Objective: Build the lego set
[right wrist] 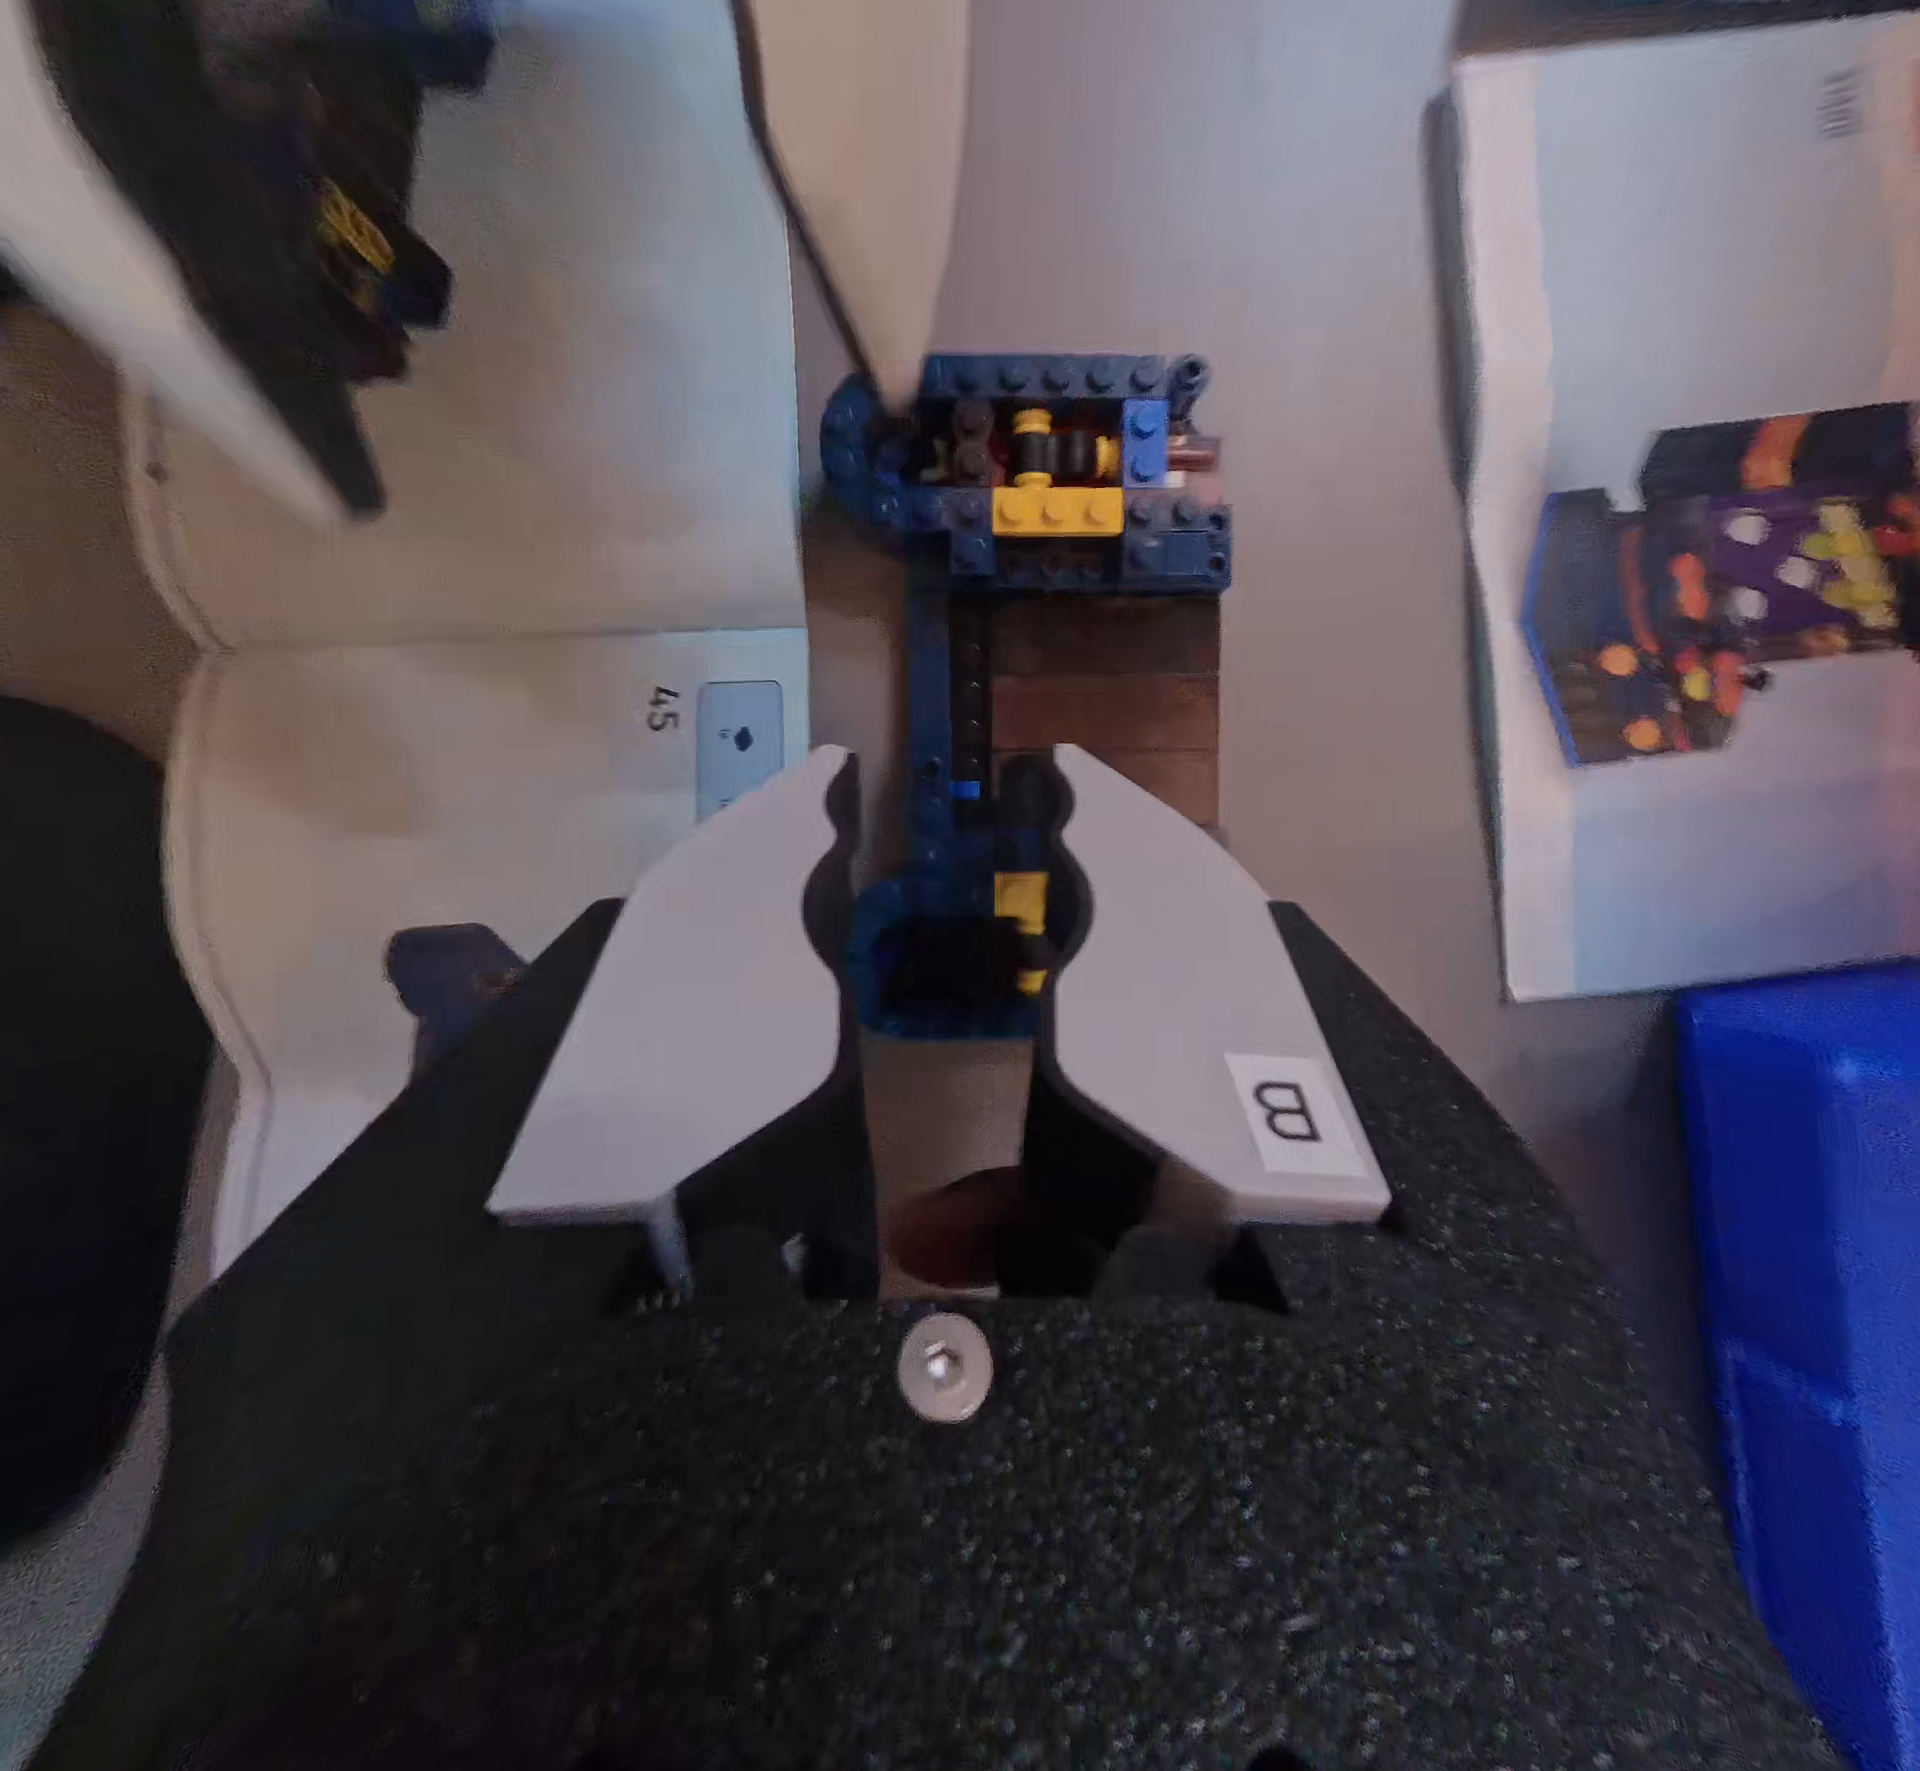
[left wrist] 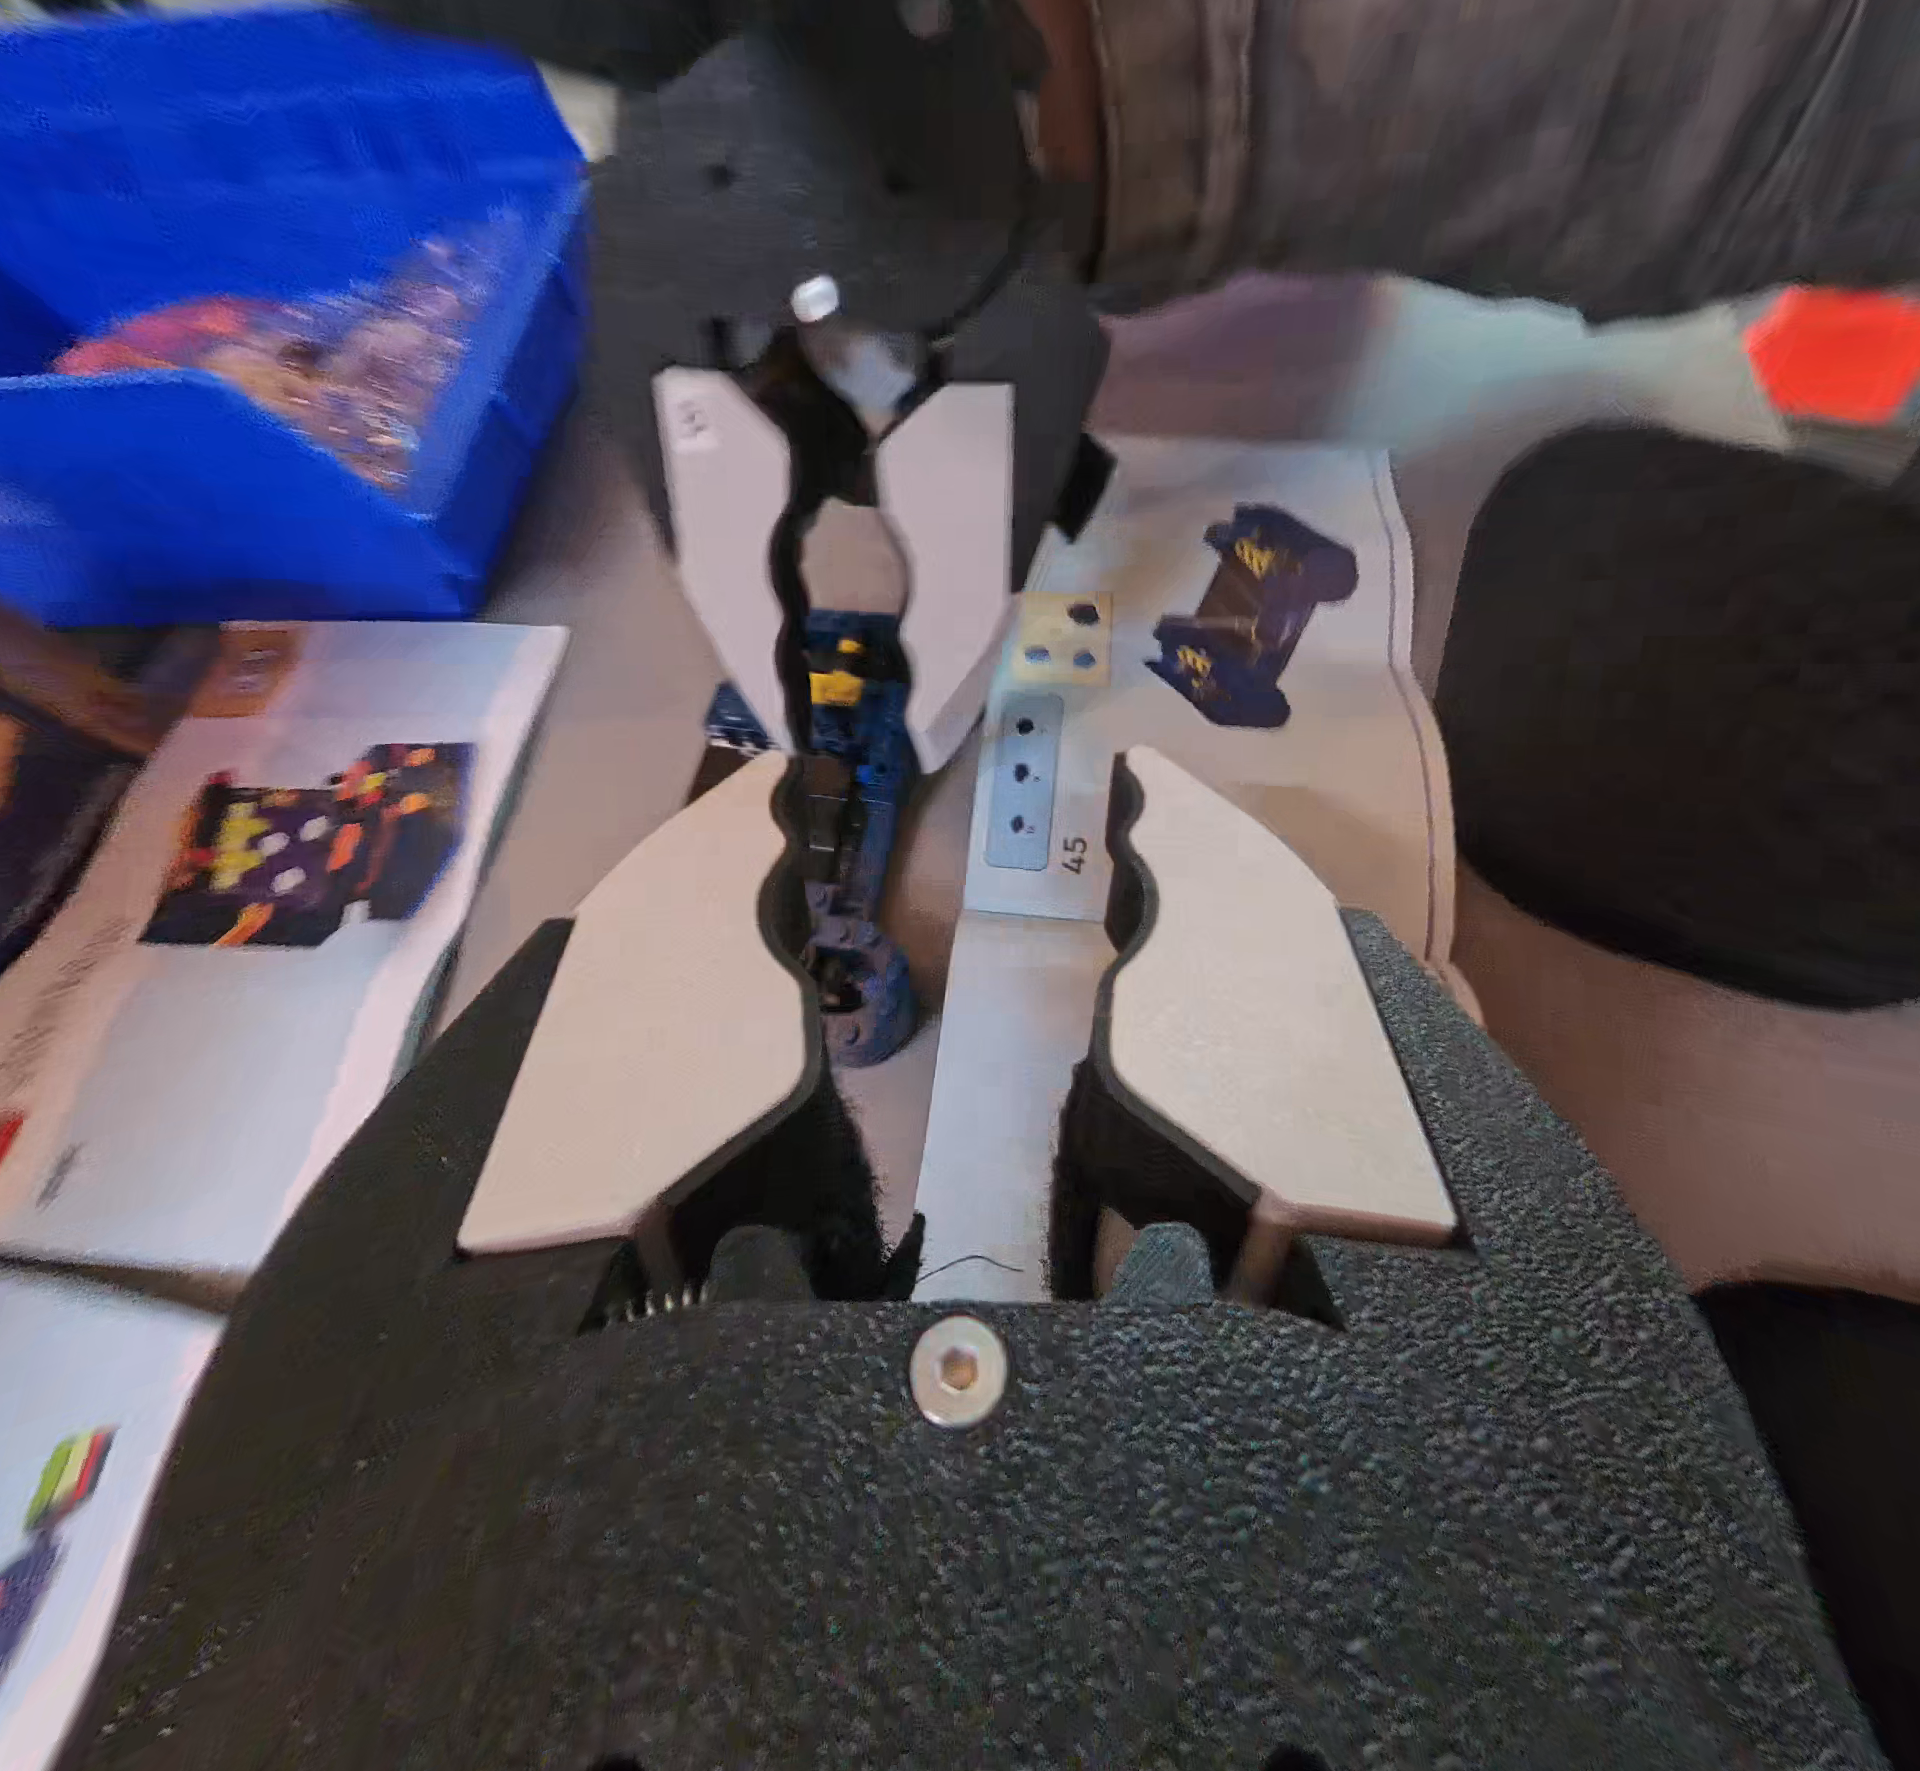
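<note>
Black textured housings fill the near edge of both wrist views, each carrying two pale fingers.

**Object.** A dark-blue brick model (right wrist: 1049, 516) lies flat on the bench (right wrist: 1299, 267). In the right wrist view it runs from 6 o'clock to 12 o'clock. At the far end is a studded frame with yellow bricks and black parts inside it, a narrow beam forms the middle, and a rounded block sits at the near end. A brown ribbed panel (right wrist: 1101, 693) lies beside the beam at 3 o'clock. The model looks partly assembled, since its frame is open on top.

**Right tongs** (right wrist: 951, 755). These are narrowed around the model's near block. Both pads appear to bear on its sides, though blur leaves the contact at 9 o'clock less certain.

**Left tongs** (left wrist: 951, 765). These are spread wide and released, and face the right tongs from the opposite end. The model (left wrist: 842, 848) lies along the inner edge of the 9 o'clock finger (left wrist: 675, 942). The 3 o'clock finger stands well apart from it, over paper.

**Surroundings.**
- An open instruction booklet (left wrist: 1247, 734) lies just beside the model.
- A printed box (right wrist: 1662, 578) lies on the model's other side.
- A blue bin (left wrist: 260, 215) stands beyond that box.
- A grey sleeve (left wrist: 1455, 111) reaches in behind the right tongs.
- A red hexagonal piece (left wrist: 1829, 360) sits at 2 o'clock in the left wrist view.
</note>
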Motion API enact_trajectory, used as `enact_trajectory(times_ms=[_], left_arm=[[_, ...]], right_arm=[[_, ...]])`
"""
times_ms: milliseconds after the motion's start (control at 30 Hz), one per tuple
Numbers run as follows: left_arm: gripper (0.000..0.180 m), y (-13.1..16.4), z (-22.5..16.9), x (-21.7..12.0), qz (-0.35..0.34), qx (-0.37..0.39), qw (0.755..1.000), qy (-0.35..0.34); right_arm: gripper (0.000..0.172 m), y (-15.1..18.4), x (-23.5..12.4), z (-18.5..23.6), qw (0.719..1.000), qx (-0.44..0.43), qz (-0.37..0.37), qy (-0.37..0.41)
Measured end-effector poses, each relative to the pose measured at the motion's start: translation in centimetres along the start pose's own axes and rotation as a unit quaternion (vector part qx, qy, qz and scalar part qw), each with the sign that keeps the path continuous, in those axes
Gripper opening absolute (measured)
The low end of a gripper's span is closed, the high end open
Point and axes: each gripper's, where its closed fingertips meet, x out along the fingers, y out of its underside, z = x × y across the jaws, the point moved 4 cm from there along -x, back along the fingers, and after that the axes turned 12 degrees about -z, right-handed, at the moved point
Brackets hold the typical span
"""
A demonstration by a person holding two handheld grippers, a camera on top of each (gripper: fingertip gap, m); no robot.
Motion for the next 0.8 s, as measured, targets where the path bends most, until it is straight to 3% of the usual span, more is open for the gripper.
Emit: enact_trajectory(times_ms=[100, 167, 267, 367, 533, 600, 633, 800], left_arm=[[0.051, -0.4, 0.0, -3.3, -0.061, -0.041, 0.996, -0.045], [0.048, 0.7, -0.8, -5.1, -0.081, -0.077, 0.992, -0.062], [0.047, 2.9, -2.3, -6.9, -0.106, -0.125, 0.983, -0.083], [0.046, 4.4, -3.3, -7.9, -0.132, -0.150, 0.975, -0.094], [0.046, 4.1, -3.3, -7.9, -0.131, -0.123, 0.979, -0.094], [0.047, 4.4, -3.7, -7.5, -0.113, -0.109, 0.984, -0.087], [0.046, 4.5, -3.8, -7.3, -0.103, -0.097, 0.986, -0.088], [0.046, 2.3, -5.0, -5.4, -0.094, -0.022, 0.993, -0.064]], right_arm=[[0.056, -0.6, -4.4, 0.8, 0.990, 0.066, -0.113, 0.053], [0.060, 1.0, -7.5, 1.8, 0.973, 0.117, -0.169, 0.105], [0.054, 6.8, -10.1, 3.2, 0.938, 0.213, -0.178, 0.210], [0.042, 11.1, -10.1, 4.8, 0.908, 0.268, -0.193, 0.258], [0.034, 13.2, -8.5, 4.9, 0.916, 0.216, -0.157, 0.300], [0.016, 13.0, -8.0, 4.8, 0.925, 0.185, -0.135, 0.304], [0.001, 12.7, -8.2, 4.7, 0.926, 0.155, -0.132, 0.318], [0.000, 8.3, -9.7, 6.6, 0.924, 0.051, -0.210, 0.316]])
